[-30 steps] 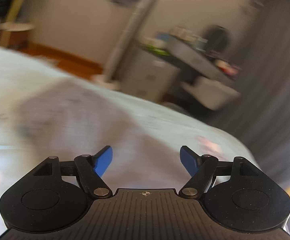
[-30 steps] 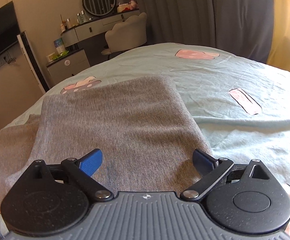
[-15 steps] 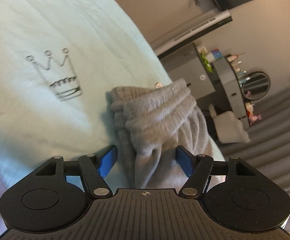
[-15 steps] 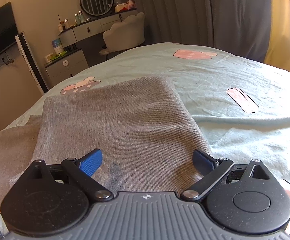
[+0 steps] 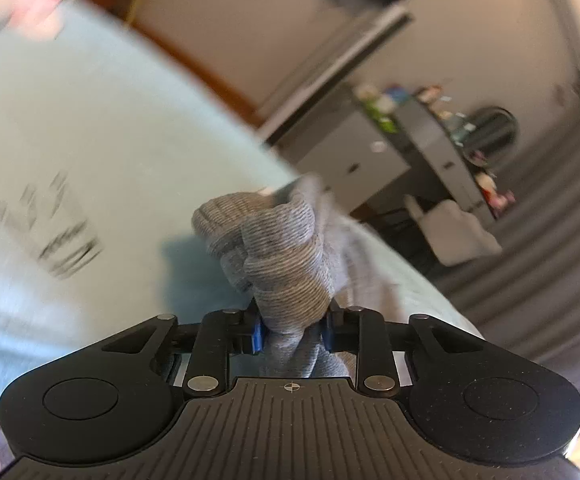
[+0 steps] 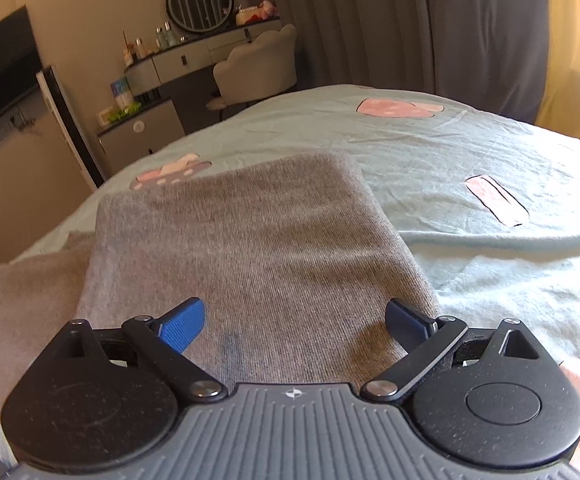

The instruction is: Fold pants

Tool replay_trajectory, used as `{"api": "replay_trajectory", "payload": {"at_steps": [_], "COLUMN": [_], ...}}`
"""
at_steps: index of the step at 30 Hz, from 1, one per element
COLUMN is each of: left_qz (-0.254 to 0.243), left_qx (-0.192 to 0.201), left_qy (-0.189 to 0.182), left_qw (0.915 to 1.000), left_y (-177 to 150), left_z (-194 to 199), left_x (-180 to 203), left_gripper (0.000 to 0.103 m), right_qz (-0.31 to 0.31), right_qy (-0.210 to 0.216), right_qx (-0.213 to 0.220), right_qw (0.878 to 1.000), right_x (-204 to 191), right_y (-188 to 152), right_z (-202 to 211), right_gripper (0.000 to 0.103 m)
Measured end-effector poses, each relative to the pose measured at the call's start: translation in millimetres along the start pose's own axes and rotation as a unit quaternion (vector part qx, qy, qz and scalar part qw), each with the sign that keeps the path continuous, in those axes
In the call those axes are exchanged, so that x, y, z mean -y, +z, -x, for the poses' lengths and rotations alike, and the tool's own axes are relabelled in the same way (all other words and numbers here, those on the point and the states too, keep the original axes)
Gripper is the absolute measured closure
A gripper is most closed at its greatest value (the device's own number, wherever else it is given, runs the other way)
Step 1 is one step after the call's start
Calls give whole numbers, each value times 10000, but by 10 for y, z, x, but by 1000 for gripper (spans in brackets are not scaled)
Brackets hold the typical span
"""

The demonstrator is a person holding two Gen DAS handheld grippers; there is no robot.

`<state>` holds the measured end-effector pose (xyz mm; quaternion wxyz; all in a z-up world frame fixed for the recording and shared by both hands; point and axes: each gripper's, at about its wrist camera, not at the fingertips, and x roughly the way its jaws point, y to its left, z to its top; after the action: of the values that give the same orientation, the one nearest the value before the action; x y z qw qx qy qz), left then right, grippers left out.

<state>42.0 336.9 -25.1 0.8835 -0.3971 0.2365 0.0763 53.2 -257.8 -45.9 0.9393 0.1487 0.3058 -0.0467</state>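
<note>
The grey knit pants (image 6: 249, 248) lie folded flat on the pale green bed sheet (image 6: 470, 152), with a lower layer spreading out to the left. My right gripper (image 6: 294, 320) is open and hovers just above the near edge of the folded part. My left gripper (image 5: 292, 332) is shut on a bunched ribbed end of the pants (image 5: 281, 256), which bulges out in front of the blue pads and is raised off the sheet (image 5: 69, 128).
A grey dresser with a round mirror (image 6: 199, 0) and bottles, a pale chair (image 6: 257, 68) and dark curtains (image 6: 390, 20) stand beyond the bed. A TV (image 6: 1, 72) hangs at left. Pink prints and a crown print (image 5: 53, 232) mark the sheet.
My left gripper swung down to the bunched pants end, closed on it and lifted it. My right gripper stayed open over the folded pants, almost still.
</note>
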Motion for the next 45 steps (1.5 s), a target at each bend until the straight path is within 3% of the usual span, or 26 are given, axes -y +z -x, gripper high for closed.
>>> {"api": "replay_trajectory", "payload": {"at_steps": [3, 6, 8, 11, 15, 17, 18, 20, 21, 22, 24, 25, 27, 29, 33, 36, 39, 42, 45], "left_qz": [-441, -1211, -1809, -2713, -3285, -3670, -3857, -4165, -4210, -4147, -3834, -3623, -3308, -3131, -3025, -2644, -2103, -1984, -1837], "left_qx": [124, 263, 320, 306, -235, -536, -708, -1141, -1318, -1567, -1782, -1761, -1511, -1114, -698, -837, -1080, -1099, -1210], "left_qy": [-139, -300, -395, -595, -1042, -1133, -1164, -1073, -1056, -1054, -1159, -1177, -1086, -763, 268, 876, 867, 996, 1034], "left_qw": [9989, 9918, 9822, 9602, 9384, 9217, 9125, 8955, 8912, 8902, 8988, 9077, 9252, 9401, 9502, 9568, 9678, 9688, 9700], "left_y": [-3, -143, -322, -670, -1223, -1596, -1771, -2142, -2280, -2394, -2408, -2352, -2172, -1970, -1755, -1660, -1585, -1556, -1575], "left_z": [154, 302, 358, 378, 236, 137, 85, -67, -97, -108, -69, 6, 166, 305, 330, 214, 150, 161, 125], "left_x": [425, 935, 1305, 1827, 2363, 2594, 2676, 2752, 2727, 2683, 2577, 2509, 2404, 2262, 1964, 1746, 1604, 1535, 1513], "left_gripper": [78, 78, 78, 78, 78, 76, 71, 51, 39, 35, 24, 16, 8, 7, 7, 7, 7, 7, 7], "right_qz": [-81, -206, -278, -413, -530, -557, -565, -584, -591, -592, -602, -613, -640, -712, -1069, -1394, -1620, -1419, -1318], "right_qy": [67, 214, 294, 406, 522, 587, 616, 672, 701, 725, 834, 884, 985, 1218, 2068, 2443, 2606, 2553, 2603], "right_qx": [64, 144, 208, 283, 348, 372, 378, 359, 319, 279, 219, 183, 94, -121, -629, -892, -1205, -1420, -1775], "right_qw": [9999, 9995, 9990, 9979, 9966, 9960, 9958, 9954, 9953, 9952, 9945, 9940, 9930, 9899, 9705, 9555, 9441, 9458, 9399], "right_x": [24, 54, 84, 131, 175, 188, 193, 205, 210, 212, 222, 221, 217, 201, 121, 46, -45, -207, -353], "right_y": [10, 11, 16, 33, 39, 34, 33, 31, 31, 32, 34, 32, 34, 52, 177, 339, 503, 622, 668], "right_z": [33, 97, 143, 197, 266, 297, 311, 336, 342, 348, 365, 367, 354, 316, 166, -19, -262, -493, -763], "right_gripper": [6, 6, 6, 6, 6, 6, 6, 6, 6, 6, 6, 6, 6, 6, 6, 6, 6, 6, 6]}}
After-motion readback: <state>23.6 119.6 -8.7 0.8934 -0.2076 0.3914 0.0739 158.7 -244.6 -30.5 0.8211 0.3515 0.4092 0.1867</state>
